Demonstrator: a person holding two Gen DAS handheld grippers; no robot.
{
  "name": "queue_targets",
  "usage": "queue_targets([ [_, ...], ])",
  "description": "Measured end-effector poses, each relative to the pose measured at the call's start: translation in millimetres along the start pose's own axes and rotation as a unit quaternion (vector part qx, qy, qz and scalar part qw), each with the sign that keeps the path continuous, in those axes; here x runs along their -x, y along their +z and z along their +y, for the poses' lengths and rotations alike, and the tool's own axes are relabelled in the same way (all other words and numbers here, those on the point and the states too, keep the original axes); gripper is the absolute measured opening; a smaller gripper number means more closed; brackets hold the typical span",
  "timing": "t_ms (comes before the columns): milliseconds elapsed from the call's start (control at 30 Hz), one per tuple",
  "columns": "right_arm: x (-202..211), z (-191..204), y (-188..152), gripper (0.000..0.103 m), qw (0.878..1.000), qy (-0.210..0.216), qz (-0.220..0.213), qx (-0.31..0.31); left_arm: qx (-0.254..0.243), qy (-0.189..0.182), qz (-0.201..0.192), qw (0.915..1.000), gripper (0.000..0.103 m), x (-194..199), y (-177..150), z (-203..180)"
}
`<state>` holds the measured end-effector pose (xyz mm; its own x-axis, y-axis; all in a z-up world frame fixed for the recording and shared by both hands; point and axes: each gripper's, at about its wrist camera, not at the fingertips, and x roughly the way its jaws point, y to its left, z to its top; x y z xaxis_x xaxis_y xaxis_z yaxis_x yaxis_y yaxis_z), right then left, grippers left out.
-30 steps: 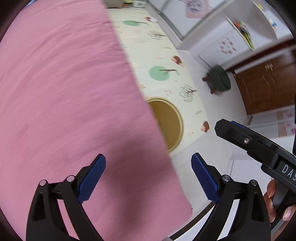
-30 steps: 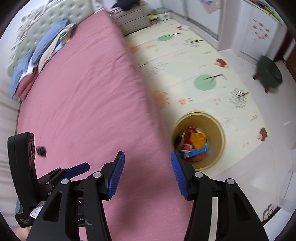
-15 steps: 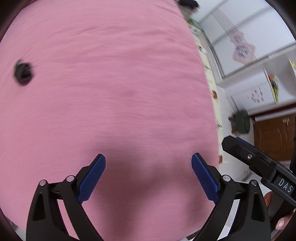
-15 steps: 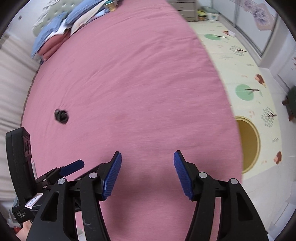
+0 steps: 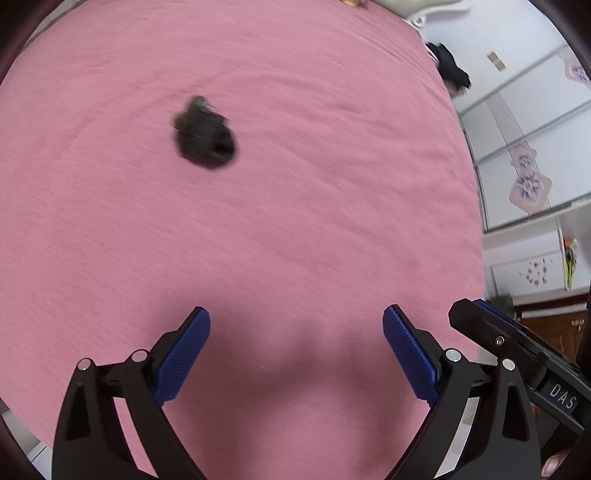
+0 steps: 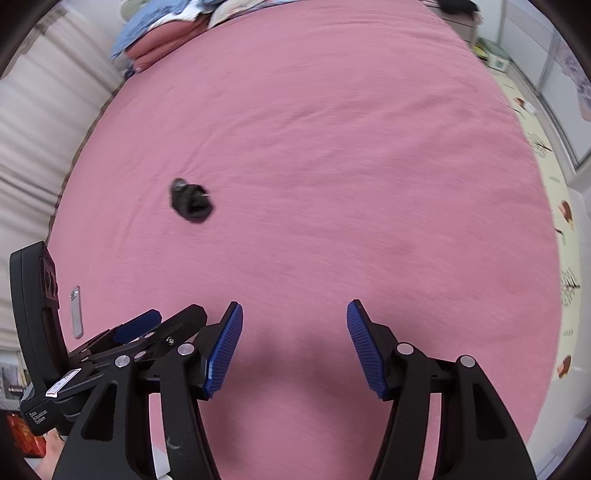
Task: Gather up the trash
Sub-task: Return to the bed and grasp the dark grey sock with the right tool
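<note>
- Both grippers have swung away from the floor side of the bed since a second ago; the yellow bin with trash in it and the patterned mat beside it have left the middle of both views, and pink bedding now fills them.
- A small dark crumpled piece of trash point(image 5: 205, 136) point(image 6: 191, 202), unseen in the left view a second ago, now lies alone on the pink bedspread point(image 5: 314, 206) point(image 6: 332, 166), ahead of both tools and touching neither.
- The left gripper point(image 5: 296, 350) hangs over the bedspread with its blue pads point(image 5: 181, 360) spread wide and nothing between them.
- The right gripper point(image 6: 294, 347) has its jaws parted too, a little wider than a second ago, with only bare cloth between them.
- Folded blue and pink bedclothes point(image 6: 166, 29) sit at the far end of the bed.
- A pale slim object point(image 6: 75, 312) lies near the bed's left edge, too blurred to identify.
</note>
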<state>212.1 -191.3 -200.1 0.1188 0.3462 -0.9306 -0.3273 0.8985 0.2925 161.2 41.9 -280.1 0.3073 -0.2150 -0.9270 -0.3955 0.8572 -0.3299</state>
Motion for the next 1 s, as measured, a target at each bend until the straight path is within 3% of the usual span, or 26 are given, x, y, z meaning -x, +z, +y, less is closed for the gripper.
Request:
queue_targets([
  [433,-79.1,89.0,62.9,0.058,0.999,0.019,0.021,0.046,0.046,0.025,-0.027,0.9983,0.095,-0.5,59.9,88.5],
  [667,-125.7,115.7,95.1,0.058,0.997,0.023,0.038,0.065,0.048,0.058,-0.024,0.9969,0.095,-25.6,90.2,127.1],
  [1000,-178.3,137.0,120.4,0.059,0.995,0.024,0.058,0.078,0.075,0.073,-0.023,0.9943,0.095,-51.3,117.0,169.2],
])
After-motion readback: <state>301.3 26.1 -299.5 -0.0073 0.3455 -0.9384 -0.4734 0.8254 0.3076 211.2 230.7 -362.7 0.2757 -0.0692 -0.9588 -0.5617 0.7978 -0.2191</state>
